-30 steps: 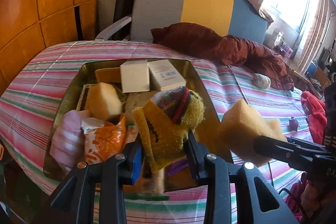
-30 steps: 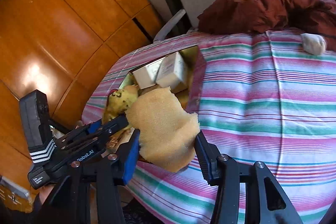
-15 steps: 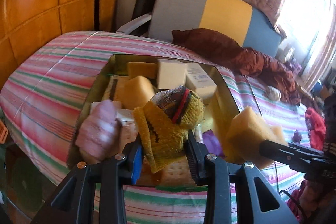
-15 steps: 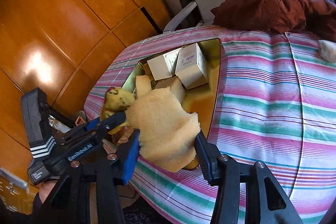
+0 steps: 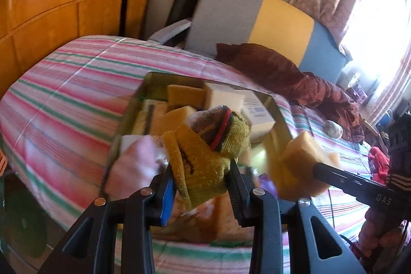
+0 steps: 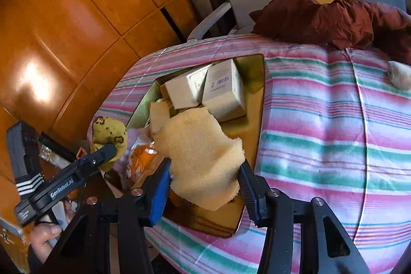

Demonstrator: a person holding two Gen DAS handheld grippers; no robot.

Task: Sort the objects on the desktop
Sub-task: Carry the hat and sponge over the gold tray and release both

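My left gripper (image 5: pixel 201 177) is shut on a rolled yellow knit sock (image 5: pixel 205 150) with a red band, held over the near left part of a gold metal tray (image 5: pixel 147 90) on the striped bed. In the right wrist view that sock (image 6: pixel 109 136) shows beside the tray's left rim. My right gripper (image 6: pixel 205 180) is shut on a pale yellow sponge (image 6: pixel 203 156), held above the tray's near end (image 6: pixel 259 125). The same sponge (image 5: pixel 300 158) shows at the right of the left wrist view. In the tray lie two white boxes (image 6: pixel 223 91), more sponges (image 5: pixel 185 94) and a pink bundle (image 5: pixel 136 166).
The pink, green and white striped bedspread (image 6: pixel 334 132) stretches right of the tray. A maroon quilted cover (image 6: pixel 334 19) lies at the bed's far end before a grey, yellow and blue chair (image 5: pixel 257 25). Orange wooden panels (image 6: pixel 64 30) stand at the left.
Both grippers have shifted left with their loads. The sock has gone from over the tray's middle to its near left part; the sponge now hangs over the tray's near end instead of the bedspread.
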